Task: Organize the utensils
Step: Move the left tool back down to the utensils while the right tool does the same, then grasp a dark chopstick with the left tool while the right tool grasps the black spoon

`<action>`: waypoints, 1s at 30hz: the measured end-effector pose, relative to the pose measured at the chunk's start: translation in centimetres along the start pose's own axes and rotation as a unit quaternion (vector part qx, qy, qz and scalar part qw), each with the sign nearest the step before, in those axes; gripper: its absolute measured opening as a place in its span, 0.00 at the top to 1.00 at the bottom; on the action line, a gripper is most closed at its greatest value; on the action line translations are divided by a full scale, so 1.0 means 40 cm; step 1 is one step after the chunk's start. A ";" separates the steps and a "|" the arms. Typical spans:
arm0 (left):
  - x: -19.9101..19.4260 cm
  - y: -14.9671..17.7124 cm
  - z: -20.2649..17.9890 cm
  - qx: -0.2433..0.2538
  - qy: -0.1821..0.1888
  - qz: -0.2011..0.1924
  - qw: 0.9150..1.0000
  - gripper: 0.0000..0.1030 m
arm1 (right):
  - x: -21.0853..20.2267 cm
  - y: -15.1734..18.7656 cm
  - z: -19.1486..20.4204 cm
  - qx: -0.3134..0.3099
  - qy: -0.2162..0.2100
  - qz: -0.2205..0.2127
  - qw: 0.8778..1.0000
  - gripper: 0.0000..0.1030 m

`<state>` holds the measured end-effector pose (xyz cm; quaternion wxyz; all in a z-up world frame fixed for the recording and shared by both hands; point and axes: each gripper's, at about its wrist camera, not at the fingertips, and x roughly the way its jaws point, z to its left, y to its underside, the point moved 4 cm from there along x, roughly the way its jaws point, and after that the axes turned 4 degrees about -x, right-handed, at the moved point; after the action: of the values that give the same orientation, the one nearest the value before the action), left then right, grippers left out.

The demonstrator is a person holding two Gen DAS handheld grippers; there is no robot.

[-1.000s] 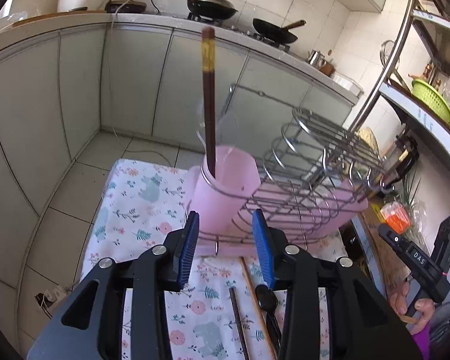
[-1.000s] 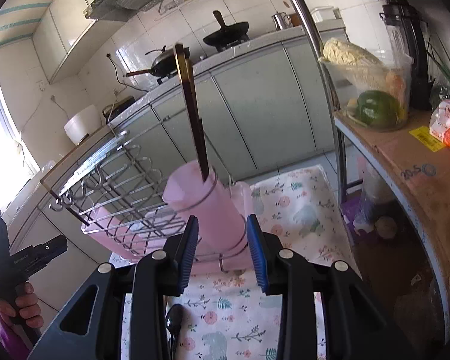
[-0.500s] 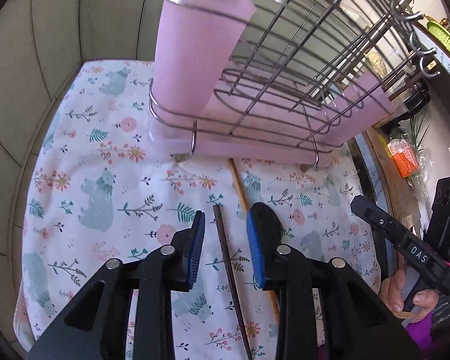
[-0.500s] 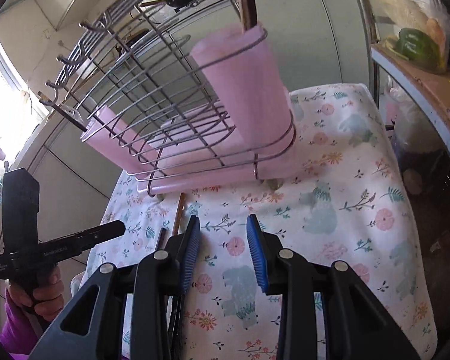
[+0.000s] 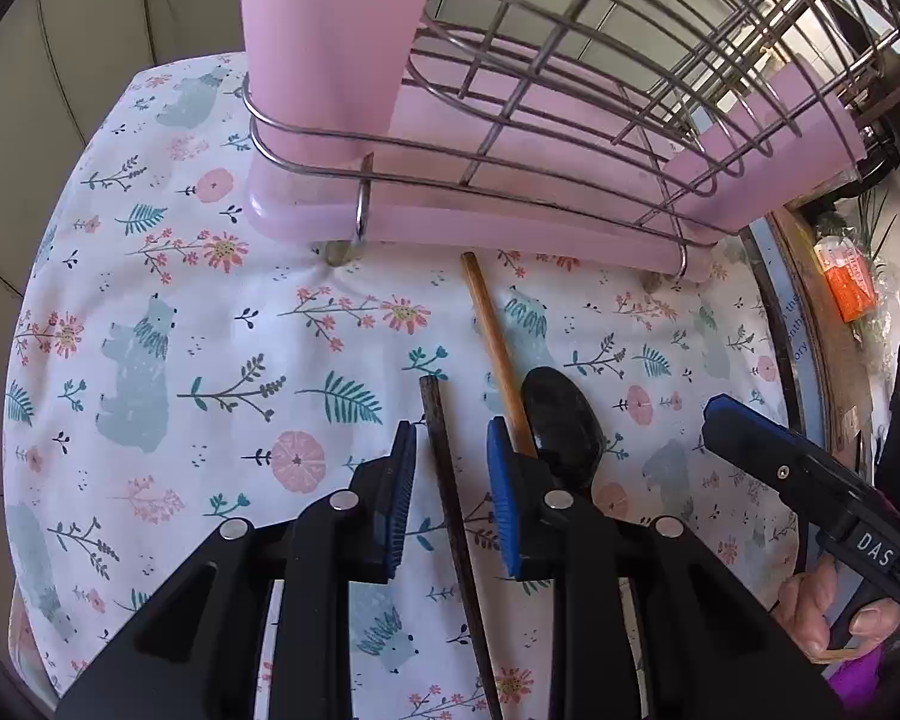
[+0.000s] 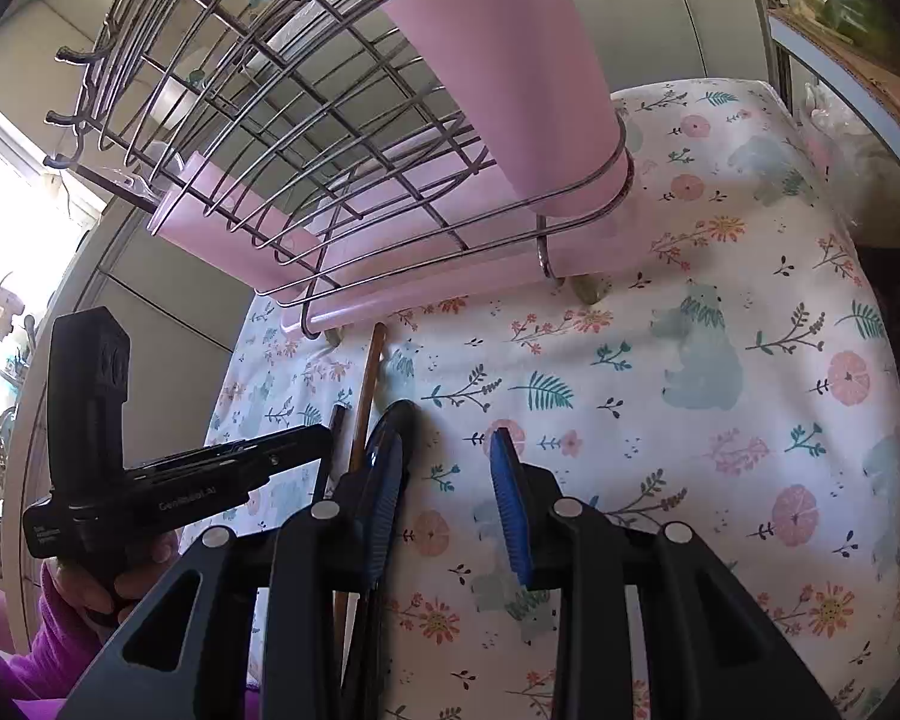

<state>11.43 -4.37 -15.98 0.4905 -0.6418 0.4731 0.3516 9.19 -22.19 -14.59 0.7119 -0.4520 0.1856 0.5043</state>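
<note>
Both grippers have dropped toward the floral cloth (image 5: 210, 312). Left gripper (image 5: 450, 468), jaws just narrowing, straddles 1 dark chopstick (image 5: 444, 480) without pinching. Right gripper (image 6: 447, 480) is spread over bare cloth. 1 wooden chopstick (image 5: 498, 360) and 1 black spoon (image 5: 561, 420) lie right of it, near 1 pink rack (image 5: 510, 228).

ahead of the left gripper (image 5: 450, 450) the rack (image 5: 570, 120) blocks passage; the cloth (image 5: 180, 330) to its left lies open; a spoon (image 5: 561, 420) crowds its right.
</note>
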 end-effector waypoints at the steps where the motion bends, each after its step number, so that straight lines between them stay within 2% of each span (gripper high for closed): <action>1: 0.009 0.000 -0.005 0.000 -0.002 0.003 1.000 0.77 | 0.004 0.000 0.000 0.002 -0.003 0.003 1.000 0.70; 2: 0.019 0.001 -0.005 -0.001 -0.005 0.007 1.000 0.78 | 0.009 0.000 0.000 0.004 -0.008 0.006 1.000 0.70; 3: 0.026 0.002 -0.007 -0.001 -0.011 0.006 1.000 0.86 | 0.015 -0.001 0.000 0.008 -0.012 0.010 1.000 0.70; 5: 0.035 0.001 -0.005 -0.002 -0.019 0.002 1.000 0.92 | 0.021 -0.003 -0.002 0.014 -0.021 0.016 1.000 0.70; 18: 0.010 0.000 0.040 -0.027 0.015 -0.005 0.999 0.95 | 0.120 -0.022 0.021 0.036 -0.063 0.078 0.994 0.71; 23: 0.010 0.004 0.055 -0.035 0.022 -0.004 0.999 0.95 | 0.160 -0.021 0.037 0.037 -0.073 0.101 0.992 0.79; 25: 0.005 0.006 0.060 -0.035 0.023 -0.005 0.999 0.95 | 0.165 -0.022 0.045 0.032 -0.074 0.102 0.992 0.92; 30: -0.011 0.008 0.075 -0.034 0.025 -0.006 0.999 0.95 | 0.175 -0.024 0.055 0.029 -0.085 0.101 0.991 0.94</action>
<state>11.02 -1.41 -16.50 0.4590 -0.6694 0.4690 0.3483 12.56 -16.59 -18.04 0.6834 -0.3662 0.1836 0.6043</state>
